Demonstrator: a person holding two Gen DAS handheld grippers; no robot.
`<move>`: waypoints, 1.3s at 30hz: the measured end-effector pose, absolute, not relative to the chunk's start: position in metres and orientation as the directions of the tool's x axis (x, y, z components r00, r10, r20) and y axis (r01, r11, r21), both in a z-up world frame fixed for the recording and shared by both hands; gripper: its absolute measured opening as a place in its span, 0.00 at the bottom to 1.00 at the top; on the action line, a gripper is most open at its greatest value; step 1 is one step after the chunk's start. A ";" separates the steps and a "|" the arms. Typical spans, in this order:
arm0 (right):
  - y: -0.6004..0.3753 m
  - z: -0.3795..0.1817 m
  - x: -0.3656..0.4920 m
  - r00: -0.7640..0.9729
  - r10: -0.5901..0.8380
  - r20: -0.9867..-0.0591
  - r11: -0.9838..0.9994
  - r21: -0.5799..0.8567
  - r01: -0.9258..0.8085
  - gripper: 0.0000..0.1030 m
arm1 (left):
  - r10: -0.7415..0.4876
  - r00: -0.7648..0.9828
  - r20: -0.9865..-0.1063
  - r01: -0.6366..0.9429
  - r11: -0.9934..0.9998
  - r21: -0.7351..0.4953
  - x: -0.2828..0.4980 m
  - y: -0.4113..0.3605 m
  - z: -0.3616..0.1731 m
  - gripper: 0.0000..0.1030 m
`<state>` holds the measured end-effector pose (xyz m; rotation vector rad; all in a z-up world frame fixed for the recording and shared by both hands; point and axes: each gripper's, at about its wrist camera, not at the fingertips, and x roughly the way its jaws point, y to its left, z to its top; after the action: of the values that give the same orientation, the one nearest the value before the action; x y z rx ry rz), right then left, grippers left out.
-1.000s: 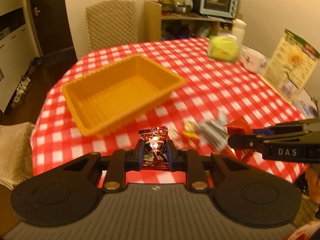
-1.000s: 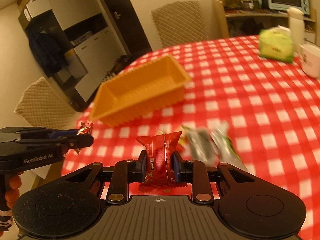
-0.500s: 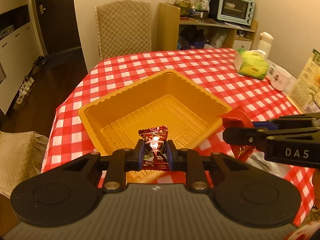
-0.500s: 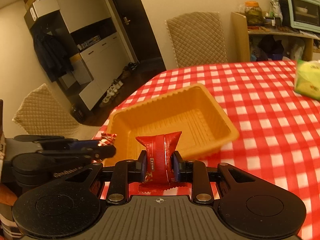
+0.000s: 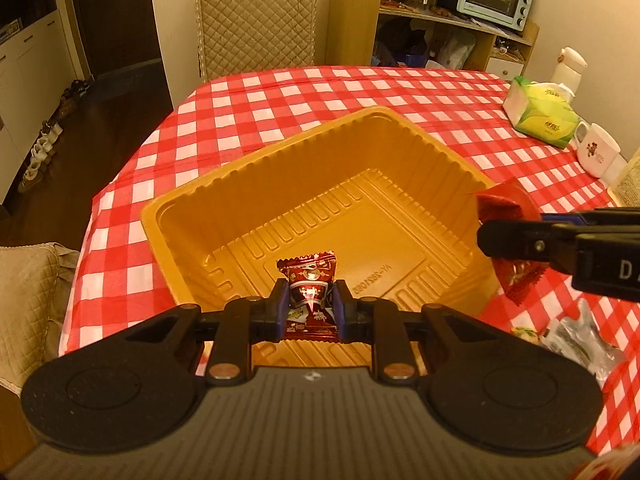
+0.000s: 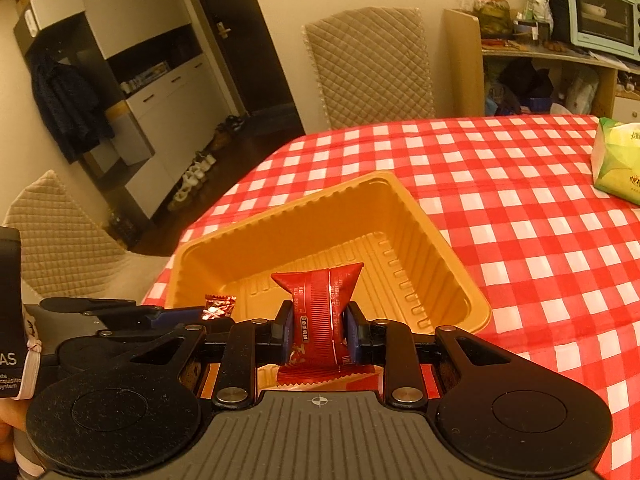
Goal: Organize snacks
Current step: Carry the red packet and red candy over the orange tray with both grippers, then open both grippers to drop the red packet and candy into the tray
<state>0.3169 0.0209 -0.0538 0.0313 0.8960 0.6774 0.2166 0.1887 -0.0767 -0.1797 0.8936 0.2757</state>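
We are at the deposit step. Our left gripper (image 5: 309,309) clamps a dark red candy (image 5: 310,295) above the orange tray (image 5: 240,184), near its 6 o'clock wall. Our right gripper (image 6: 316,326) clamps a red packet (image 6: 318,312) above the tray's 4 o'clock side. Next: part each gripper's jaws, dropping the 2 snacks inside. More snacks (image 5: 576,340) lie at 4 o'clock.

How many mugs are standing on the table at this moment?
1: a white mug at the table's far right, beside the green tissue pack. Others may be out of view.
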 end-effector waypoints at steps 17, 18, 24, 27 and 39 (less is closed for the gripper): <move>0.035 -0.062 0.326 0.438 0.520 -0.733 0.819 0.283 -0.499 0.26 | 0.133 0.595 -0.793 -0.303 0.950 -0.069 0.221 0.207 -0.084 0.34; 0.037 -0.062 0.326 0.437 0.519 -0.735 0.820 0.282 -0.499 0.26 | 0.132 0.597 -0.791 -0.305 0.950 -0.072 0.220 0.208 -0.083 0.35; 0.045 -0.071 0.328 0.431 0.507 -0.746 0.825 0.276 -0.493 0.26 | 0.126 0.616 -0.778 -0.308 0.947 -0.090 0.207 0.216 -0.076 0.39; 0.047 -0.077 0.329 0.431 0.503 -0.749 0.829 0.279 -0.484 0.26 | 0.124 0.623 -0.772 -0.307 0.947 -0.096 0.199 0.218 -0.073 0.44; 0.051 -0.076 0.330 0.469 0.489 -0.735 0.848 0.277 -0.452 0.61 | 0.105 0.628 -0.771 -0.300 0.947 -0.116 0.179 0.222 -0.070 0.53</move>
<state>0.3300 0.0506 -0.0758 0.0453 0.9166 0.5771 0.1790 0.2219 -0.0695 -0.2439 0.8630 0.2346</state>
